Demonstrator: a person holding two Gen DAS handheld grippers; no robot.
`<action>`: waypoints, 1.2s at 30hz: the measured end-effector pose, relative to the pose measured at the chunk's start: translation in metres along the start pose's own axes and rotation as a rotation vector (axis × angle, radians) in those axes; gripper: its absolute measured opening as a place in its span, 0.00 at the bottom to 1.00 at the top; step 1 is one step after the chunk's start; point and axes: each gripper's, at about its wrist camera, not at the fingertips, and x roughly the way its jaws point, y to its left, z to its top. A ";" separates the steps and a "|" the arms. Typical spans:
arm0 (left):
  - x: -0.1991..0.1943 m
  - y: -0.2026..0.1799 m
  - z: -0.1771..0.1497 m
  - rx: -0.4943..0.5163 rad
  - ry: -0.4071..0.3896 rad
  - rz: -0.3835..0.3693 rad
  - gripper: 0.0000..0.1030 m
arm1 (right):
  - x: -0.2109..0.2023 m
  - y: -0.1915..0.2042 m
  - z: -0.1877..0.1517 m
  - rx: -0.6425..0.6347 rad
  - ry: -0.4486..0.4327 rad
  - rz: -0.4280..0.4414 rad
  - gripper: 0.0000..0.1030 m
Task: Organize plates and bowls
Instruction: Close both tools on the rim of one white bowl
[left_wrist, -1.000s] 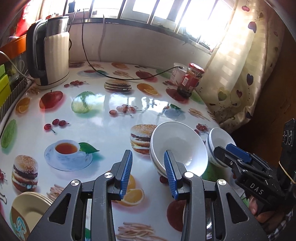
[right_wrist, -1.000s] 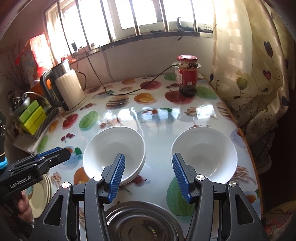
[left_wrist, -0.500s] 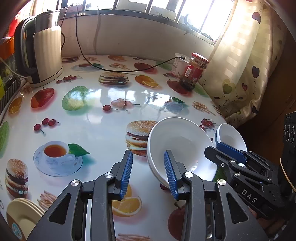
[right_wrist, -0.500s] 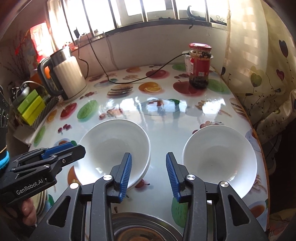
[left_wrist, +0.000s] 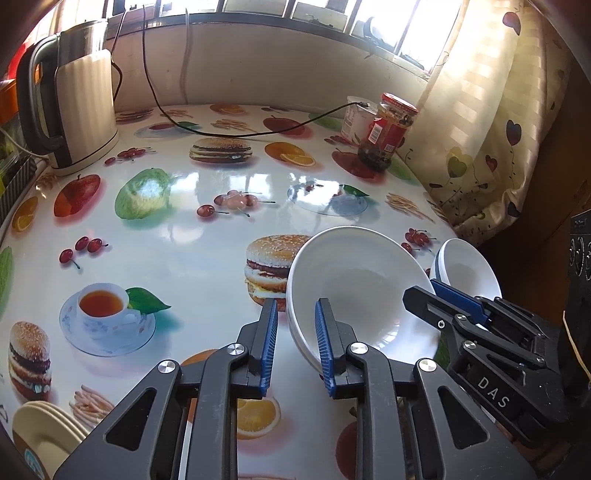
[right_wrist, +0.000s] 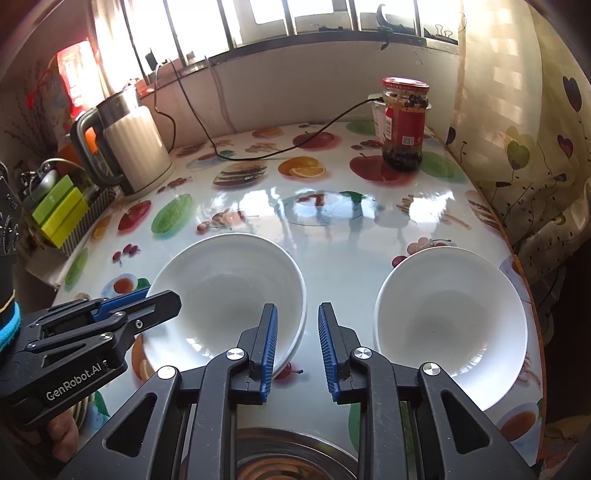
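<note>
Obs.: round table under a glossy white cloth printed with fruit and burgers (left_wrist: 177, 240)

- Task item: pair of nested white ceramic bowls (right_wrist: 221, 288), resting near the table's near edge, left of its middle. A second, single white ceramic bowl (right_wrist: 450, 321) sits beside them, apart, close to the right edge.
- Left gripper (left_wrist: 296, 314): pitched steeply down, fingers level side by side, straddling the left rim of the nested bowls. One blue ribbed pad is inside the bowl, the other outside. Its jaws have just been closing and now stand narrow with the rim between them. A sliver of cloth shows between the outer pad and the bowl wall, so I cannot tell whether the grip is firm.
- Right gripper (right_wrist: 297, 310): same downward pitch, straddling the opposite rim of the same bowls, left pad over the inside, right pad outside. Its jaws have also just been closing and are narrow, rim between them. A thin gap shows at the outer pad; press not confirmed.
- The person's hand (right_wrist: 59, 432) wraps the left gripper's handle at the table's near left edge.
- Other: round steel dish (right_wrist: 291, 461) at the near edge; stack of cream plates (left_wrist: 40, 432) at the near left edge; cream electric kettle (left_wrist: 77, 110) at the far left edge; red-lidded glass jar (right_wrist: 402, 125) at the far right edge
</note>
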 end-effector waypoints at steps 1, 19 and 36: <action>0.000 0.000 0.000 0.001 0.000 0.002 0.18 | 0.000 0.000 0.000 -0.002 -0.001 0.000 0.22; 0.002 -0.004 0.000 0.026 -0.006 0.022 0.15 | 0.001 0.002 0.000 -0.012 -0.010 -0.012 0.12; -0.010 -0.008 -0.001 0.038 -0.031 0.023 0.15 | -0.009 0.000 0.001 -0.004 -0.039 -0.012 0.12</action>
